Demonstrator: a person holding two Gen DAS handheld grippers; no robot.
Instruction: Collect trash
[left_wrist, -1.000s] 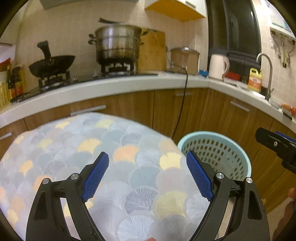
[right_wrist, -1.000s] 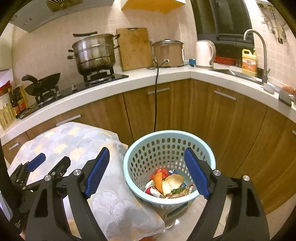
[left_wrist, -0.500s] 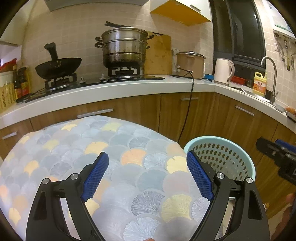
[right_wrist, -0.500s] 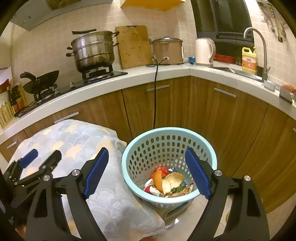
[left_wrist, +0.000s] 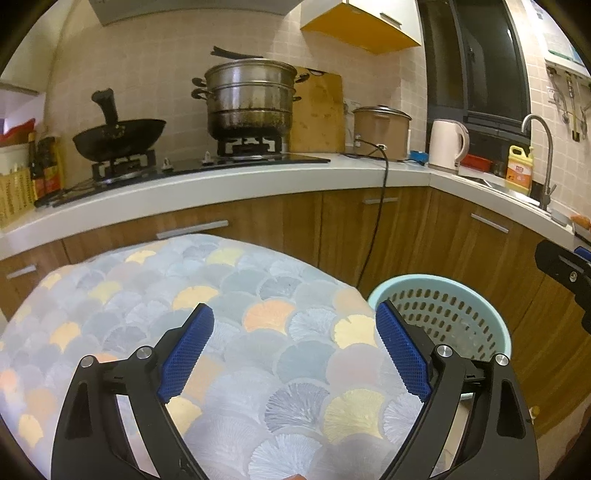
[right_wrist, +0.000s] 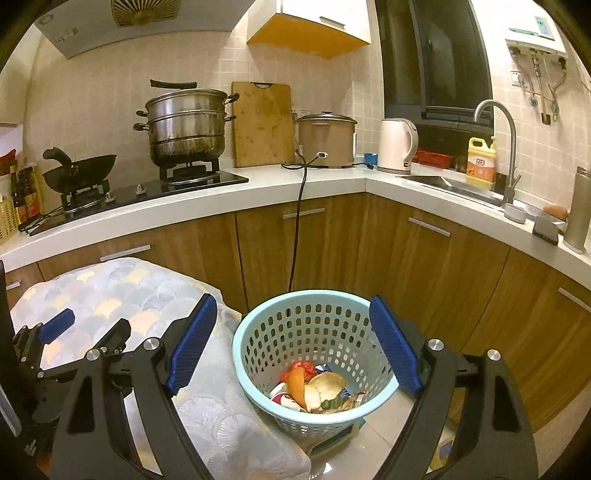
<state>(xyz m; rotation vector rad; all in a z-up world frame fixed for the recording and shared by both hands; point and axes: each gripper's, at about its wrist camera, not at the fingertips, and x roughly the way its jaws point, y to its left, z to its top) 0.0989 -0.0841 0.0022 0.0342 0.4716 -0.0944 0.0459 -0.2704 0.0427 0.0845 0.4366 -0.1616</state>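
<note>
A light blue perforated basket (right_wrist: 258, 354) stands on the floor beside the cloth-covered table and holds trash (right_wrist: 314, 387): peels, bread, wrappers, a red scrap. My right gripper (right_wrist: 291, 350) is open and empty, above and just in front of the basket. My left gripper (left_wrist: 293, 354) is open and empty, above the table's patterned cloth (left_wrist: 221, 295). The basket (left_wrist: 454, 317) shows to its right, and the right gripper's tip shows at the right edge (left_wrist: 565, 269). The left gripper also shows in the right wrist view (right_wrist: 70, 332).
Wooden cabinets (right_wrist: 424, 266) wrap around behind the basket under a white counter (right_wrist: 258, 192). On the counter stand a wok (right_wrist: 81, 173), a steamer pot (right_wrist: 186, 125), a rice cooker (right_wrist: 327, 140) with a cord hanging down, a kettle (right_wrist: 397, 146) and a sink (right_wrist: 443, 184).
Both cameras have risen and tilted up a little, so the counter sits lower in view. Both grippers stay open and empty. The trash in the basket is unchanged.
</note>
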